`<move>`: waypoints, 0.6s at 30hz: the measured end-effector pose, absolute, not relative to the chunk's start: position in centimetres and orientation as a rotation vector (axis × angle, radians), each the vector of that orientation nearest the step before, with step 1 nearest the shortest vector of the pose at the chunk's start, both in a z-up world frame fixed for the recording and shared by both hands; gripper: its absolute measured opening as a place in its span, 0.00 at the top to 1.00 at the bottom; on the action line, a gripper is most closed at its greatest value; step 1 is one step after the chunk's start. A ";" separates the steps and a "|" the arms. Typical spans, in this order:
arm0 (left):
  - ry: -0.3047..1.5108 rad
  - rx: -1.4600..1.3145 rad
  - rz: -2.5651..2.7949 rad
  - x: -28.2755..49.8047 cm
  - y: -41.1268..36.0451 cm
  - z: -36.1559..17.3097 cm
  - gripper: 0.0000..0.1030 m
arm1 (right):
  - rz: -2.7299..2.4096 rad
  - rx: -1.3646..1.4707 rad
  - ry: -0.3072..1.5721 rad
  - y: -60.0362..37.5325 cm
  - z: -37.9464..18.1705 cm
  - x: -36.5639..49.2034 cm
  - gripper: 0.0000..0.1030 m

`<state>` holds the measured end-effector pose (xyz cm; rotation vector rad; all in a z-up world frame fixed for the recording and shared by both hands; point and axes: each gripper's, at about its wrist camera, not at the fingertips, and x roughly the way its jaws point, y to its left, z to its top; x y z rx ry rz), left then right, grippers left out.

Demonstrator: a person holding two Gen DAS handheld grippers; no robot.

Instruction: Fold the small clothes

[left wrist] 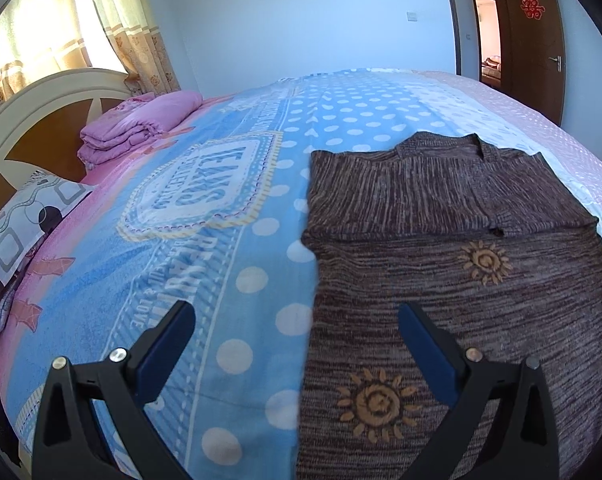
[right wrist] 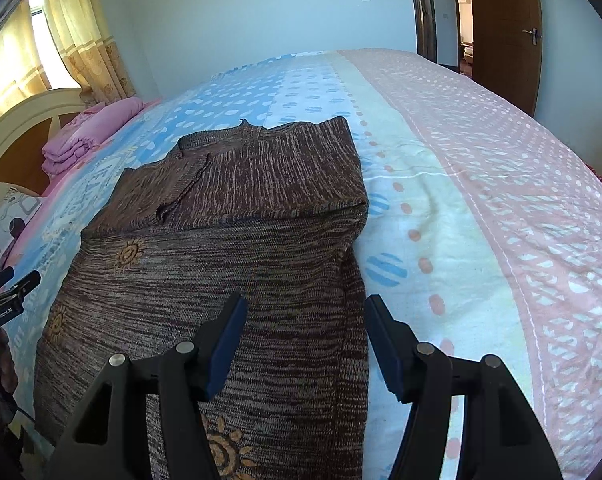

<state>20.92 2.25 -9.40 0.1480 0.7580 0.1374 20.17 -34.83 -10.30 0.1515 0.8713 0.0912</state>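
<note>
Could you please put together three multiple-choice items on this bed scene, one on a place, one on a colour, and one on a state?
1. Where does the folded pink quilt lie?
A. by the headboard
B. on the sweater
C. by the door

2. What colour are the sun motifs on the sweater?
A. green
B. tan
C. white

3. How is the sweater's far part?
A. hanging off the bed
B. rolled into a ball
C. folded over onto itself

Answers: 1 A, the quilt sits next to the headboard. 2 B, the suns are tan on brown knit. 3 C, a doubled layer ends in a straight fold edge.
</note>
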 end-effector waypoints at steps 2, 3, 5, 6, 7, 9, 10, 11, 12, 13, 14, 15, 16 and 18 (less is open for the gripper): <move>0.755 0.160 0.137 20.3 2.1 -9.5 0.00 | 0.095 0.152 0.876 -34.7 -10.4 19.6 0.40; 0.757 0.165 0.135 20.0 2.1 -9.6 0.00 | 0.097 0.151 0.879 -34.6 -10.5 19.3 0.40; 0.760 0.165 0.130 19.5 2.1 -9.7 0.00 | 0.103 0.154 0.886 -34.4 -10.6 18.8 0.40; 0.764 0.164 0.128 19.2 2.1 -9.8 0.00 | 0.106 0.155 0.892 -34.3 -10.7 18.5 0.40; 0.769 0.162 0.125 18.9 2.2 -9.9 0.00 | 0.107 0.156 0.895 -34.2 -10.8 18.1 0.40; 0.775 0.155 0.113 18.3 2.3 -10.0 0.00 | 0.114 0.153 0.900 -33.9 -11.0 17.4 0.40; 0.780 0.155 0.106 17.9 2.3 -10.2 0.00 | 0.117 0.149 0.907 -33.8 -11.1 17.0 0.40; 0.784 0.159 0.104 17.6 2.2 -10.3 0.00 | 0.119 0.145 0.915 -33.6 -11.3 16.7 0.40; 0.789 0.163 0.102 17.3 2.2 -10.5 0.00 | 0.121 0.142 0.923 -33.5 -11.6 16.3 0.40; 0.797 0.167 0.098 16.9 2.3 -10.7 0.00 | 0.123 0.140 0.928 -33.4 -11.7 16.0 0.40; 0.803 0.165 0.095 16.6 2.4 -10.9 0.00 | 0.125 0.137 0.931 -33.3 -11.9 15.6 0.40; 0.811 0.162 0.093 16.3 2.5 -11.1 0.00 | 0.127 0.134 0.934 -33.1 -12.0 15.2 0.40; 0.817 0.161 0.091 15.9 2.6 -11.3 0.00 | 0.128 0.133 0.936 -33.1 -12.1 15.0 0.40; 0.823 0.167 0.087 15.5 2.7 -11.5 0.00 | 0.132 0.128 0.944 -32.9 -12.3 14.5 0.40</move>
